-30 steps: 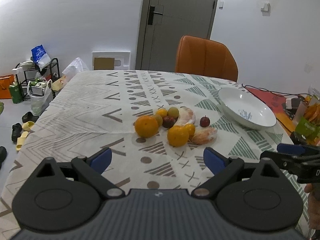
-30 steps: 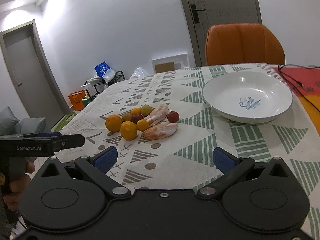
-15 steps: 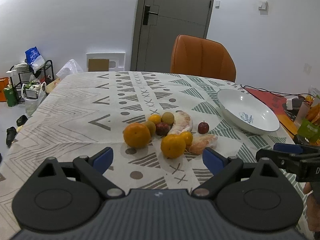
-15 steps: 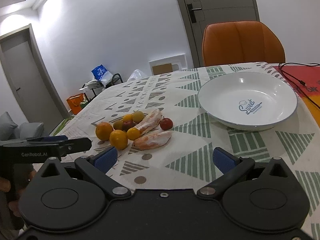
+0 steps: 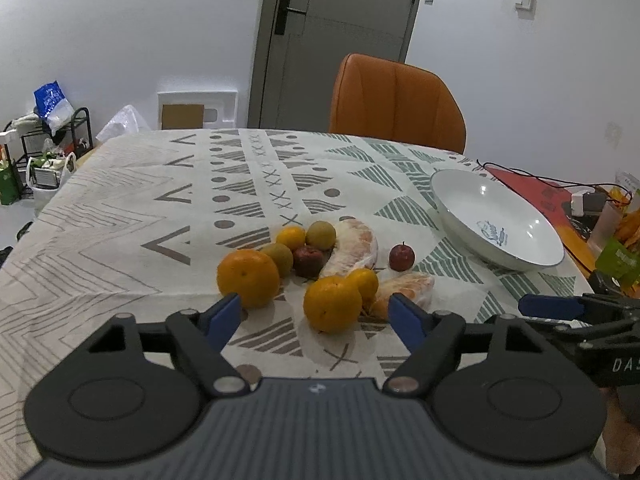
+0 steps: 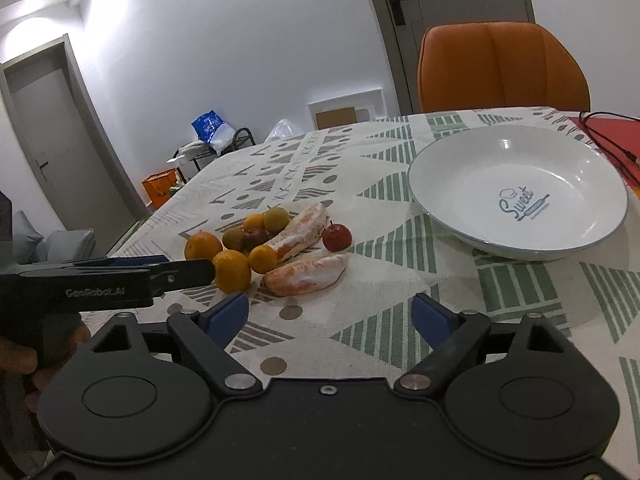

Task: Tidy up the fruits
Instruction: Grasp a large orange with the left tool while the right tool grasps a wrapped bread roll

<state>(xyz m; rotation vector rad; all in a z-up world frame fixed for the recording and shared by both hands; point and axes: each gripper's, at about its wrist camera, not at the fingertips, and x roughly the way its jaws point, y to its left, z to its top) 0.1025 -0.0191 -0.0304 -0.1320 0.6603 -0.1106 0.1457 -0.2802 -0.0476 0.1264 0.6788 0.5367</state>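
Blue-tipped left gripper [image 5: 314, 314] stands wide open, empty, just before an orange [image 5: 332, 304]; right gripper [image 6: 330, 314] equally open, apparently touching nothing.

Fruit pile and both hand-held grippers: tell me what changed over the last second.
The left hand-held gripper moved in on the fruit pile, its open jaws now bracketing the near orange. The right hand-held gripper advanced slightly, open. Nothing grasped. Fruit and the empty white plate stayed put.

A huddle of oranges [image 5: 332, 304], small green and red fruits [image 5: 402, 257] and two peeled pomelo wedges [image 6: 305, 275] lies on the cloth, left of the empty white bowl [image 6: 568, 184]
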